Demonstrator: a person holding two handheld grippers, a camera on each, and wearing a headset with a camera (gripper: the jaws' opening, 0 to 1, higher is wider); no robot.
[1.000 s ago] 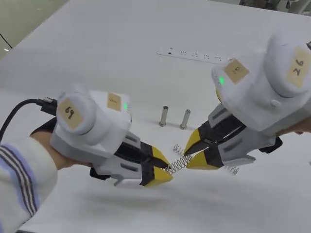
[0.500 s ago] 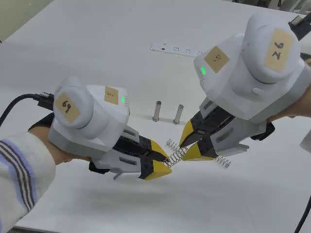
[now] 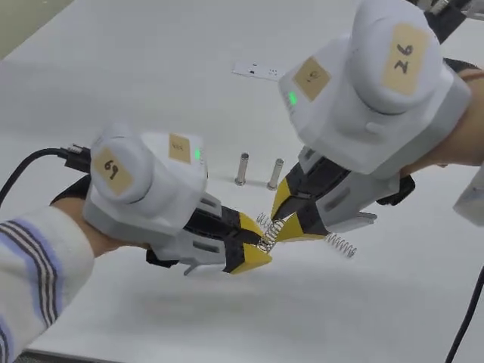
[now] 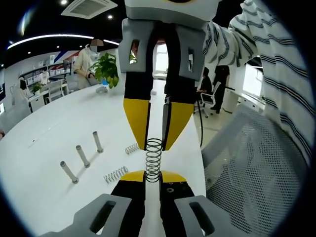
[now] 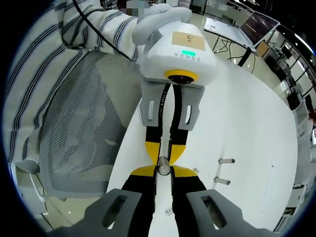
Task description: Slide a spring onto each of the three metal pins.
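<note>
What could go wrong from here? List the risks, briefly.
1. The spring is gripped at both ends by the left tongs and right tongs. It may bend, or shoot away if one lets go.
2. The three pins stand upright and close together, so a bulky gripper could knock one over.
3. Loose springs lie near the pins and could get swept aside.

Three metal pins, three springs, two hand-held grippers

White table, three metal pins upright (in a row), two loose springs, power strip
</note>
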